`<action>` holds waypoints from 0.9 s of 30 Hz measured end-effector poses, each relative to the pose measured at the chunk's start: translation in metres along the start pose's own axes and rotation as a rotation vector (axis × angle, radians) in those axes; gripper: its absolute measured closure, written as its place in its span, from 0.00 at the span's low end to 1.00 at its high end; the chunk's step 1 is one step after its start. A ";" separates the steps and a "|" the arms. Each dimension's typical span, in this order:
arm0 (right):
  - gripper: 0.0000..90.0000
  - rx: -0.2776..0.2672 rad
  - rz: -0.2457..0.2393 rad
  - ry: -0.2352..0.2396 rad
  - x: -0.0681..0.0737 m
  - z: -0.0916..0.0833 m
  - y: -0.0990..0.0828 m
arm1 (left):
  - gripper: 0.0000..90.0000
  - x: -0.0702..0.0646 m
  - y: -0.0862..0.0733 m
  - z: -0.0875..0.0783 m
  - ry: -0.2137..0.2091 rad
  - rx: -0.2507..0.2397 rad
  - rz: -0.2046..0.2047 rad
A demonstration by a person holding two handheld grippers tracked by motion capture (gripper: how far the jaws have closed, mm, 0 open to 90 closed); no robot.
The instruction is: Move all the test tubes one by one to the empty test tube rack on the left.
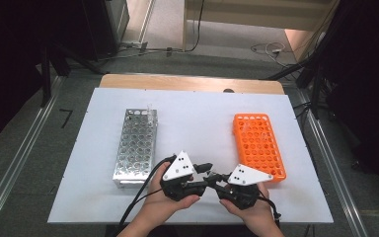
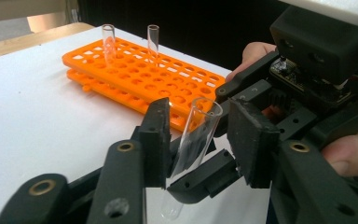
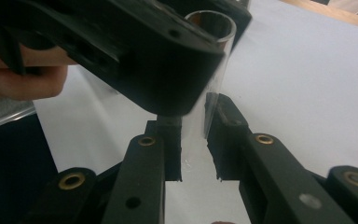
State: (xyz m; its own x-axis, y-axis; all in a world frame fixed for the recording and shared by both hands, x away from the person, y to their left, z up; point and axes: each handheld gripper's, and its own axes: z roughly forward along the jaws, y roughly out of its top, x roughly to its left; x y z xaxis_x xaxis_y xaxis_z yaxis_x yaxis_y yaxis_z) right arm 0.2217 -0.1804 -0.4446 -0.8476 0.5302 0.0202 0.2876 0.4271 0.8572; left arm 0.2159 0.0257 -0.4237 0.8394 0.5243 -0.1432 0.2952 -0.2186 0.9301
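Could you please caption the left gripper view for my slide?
Right gripper holds a glass tube between the left gripper's jaws, orange rack behind.

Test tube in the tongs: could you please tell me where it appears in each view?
High view: too small to make out, at bottom centre, where the left gripper and right gripper meet.
Left gripper view: the test tube stands tilted at centre, between that gripper's tongs.
Right gripper view: upper centre, rising from the shut tongs.
Shared landmark: the white table sheet lies under it in all three.

A lab: test-tube racks (image 1: pixel 259 145) on a white table (image 1: pixel 197 123).
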 end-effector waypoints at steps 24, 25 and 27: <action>0.82 -0.010 -0.007 0.046 0.001 -0.001 0.000 | 0.82 -0.002 0.000 0.000 0.012 -0.005 0.027; 0.82 -0.010 -0.006 0.047 0.001 -0.001 0.000 | 0.83 -0.001 0.000 0.000 0.015 -0.004 0.029; 0.81 -0.011 -0.005 0.053 0.001 -0.001 0.000 | 0.83 -0.001 0.000 -0.001 0.016 -0.004 0.030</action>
State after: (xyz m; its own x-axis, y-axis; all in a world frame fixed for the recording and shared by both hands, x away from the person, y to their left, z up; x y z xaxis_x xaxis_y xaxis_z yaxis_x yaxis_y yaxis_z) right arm 0.2207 -0.1804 -0.4442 -0.8714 0.4886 0.0433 0.2792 0.4215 0.8627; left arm 0.2152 0.0257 -0.4230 0.8402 0.5310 -0.1101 0.2688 -0.2313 0.9350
